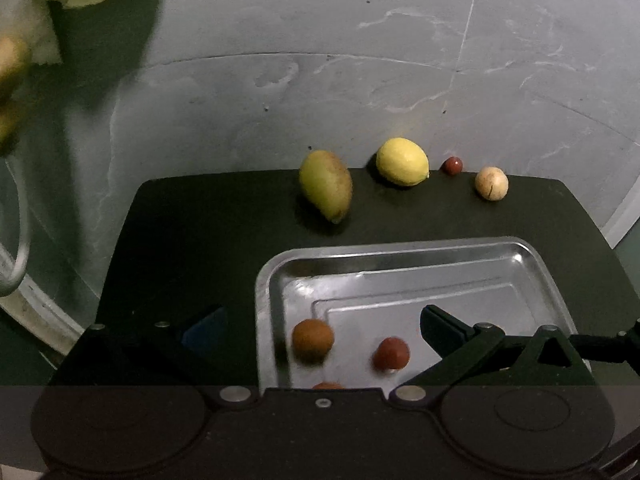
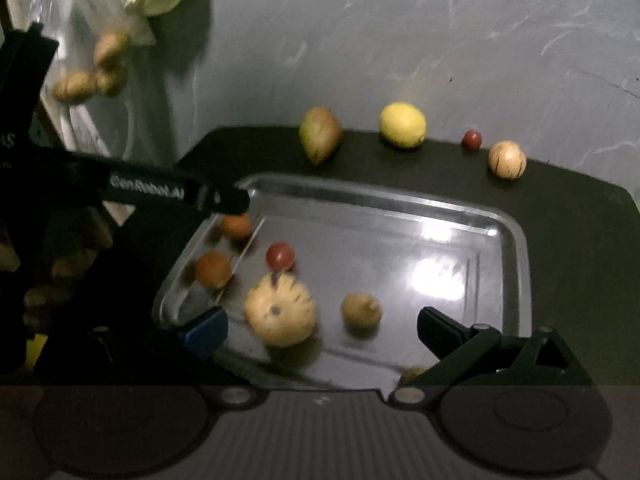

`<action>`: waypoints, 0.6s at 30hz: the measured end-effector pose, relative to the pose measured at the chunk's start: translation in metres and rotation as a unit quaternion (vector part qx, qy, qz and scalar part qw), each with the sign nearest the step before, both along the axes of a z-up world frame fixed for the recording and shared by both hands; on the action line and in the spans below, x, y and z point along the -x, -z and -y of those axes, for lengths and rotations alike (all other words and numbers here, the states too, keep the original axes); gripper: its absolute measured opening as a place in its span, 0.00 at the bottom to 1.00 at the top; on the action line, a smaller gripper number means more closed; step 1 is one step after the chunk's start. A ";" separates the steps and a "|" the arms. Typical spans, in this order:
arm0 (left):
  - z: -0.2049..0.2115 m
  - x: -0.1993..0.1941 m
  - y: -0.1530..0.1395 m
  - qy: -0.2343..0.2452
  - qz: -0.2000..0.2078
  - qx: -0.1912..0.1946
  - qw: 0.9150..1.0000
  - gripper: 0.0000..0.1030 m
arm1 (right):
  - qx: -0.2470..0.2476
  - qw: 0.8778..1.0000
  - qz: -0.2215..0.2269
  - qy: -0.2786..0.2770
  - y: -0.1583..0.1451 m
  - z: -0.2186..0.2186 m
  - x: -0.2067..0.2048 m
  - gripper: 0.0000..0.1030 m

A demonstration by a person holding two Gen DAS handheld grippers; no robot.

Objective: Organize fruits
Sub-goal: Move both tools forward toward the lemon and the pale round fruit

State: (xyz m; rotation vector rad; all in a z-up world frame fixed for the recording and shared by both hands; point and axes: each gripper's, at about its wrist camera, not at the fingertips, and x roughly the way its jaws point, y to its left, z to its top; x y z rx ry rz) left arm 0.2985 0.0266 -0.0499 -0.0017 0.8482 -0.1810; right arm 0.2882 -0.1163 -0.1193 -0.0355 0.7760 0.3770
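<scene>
Both grippers gape empty over tray

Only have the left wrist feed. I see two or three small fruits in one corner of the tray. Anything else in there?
Observer: Yes, a large pale striped fruit sits in the tray, close in front of the right gripper.
Operator: Just that one?
Observer: No, a small yellowish fruit lies beside it, apart from it.
Operator: Right gripper state?
Observer: Open, with its fingers wide apart over the near side of the tray.
</scene>
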 end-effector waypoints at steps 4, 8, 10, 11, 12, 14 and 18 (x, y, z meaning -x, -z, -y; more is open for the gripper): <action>0.015 -0.015 0.002 -0.001 -0.002 -0.009 1.000 0.99 | -0.002 1.000 0.017 0.016 0.000 0.018 -0.012 1.00; 0.029 -0.030 0.003 0.005 0.001 -0.013 1.000 0.99 | -0.008 0.999 0.016 0.038 0.003 0.041 -0.029 1.00; 0.039 -0.037 0.004 0.010 0.002 -0.015 1.000 0.99 | -0.009 0.999 0.014 0.047 0.005 0.052 -0.037 1.00; 0.044 -0.041 0.005 0.013 0.004 -0.016 1.000 0.99 | -0.009 0.999 0.014 0.051 0.006 0.058 -0.040 1.00; 0.048 -0.044 0.005 0.015 0.005 -0.016 1.000 0.99 | -0.008 0.998 0.014 0.053 0.007 0.062 -0.043 1.00; 0.059 -0.051 0.006 0.020 0.008 -0.017 1.000 0.99 | -0.007 0.998 0.015 0.058 0.007 0.070 -0.050 1.00; 0.081 -0.068 0.006 0.033 0.019 -0.019 0.999 0.99 | 0.002 0.998 0.021 0.065 0.010 0.089 -0.066 1.00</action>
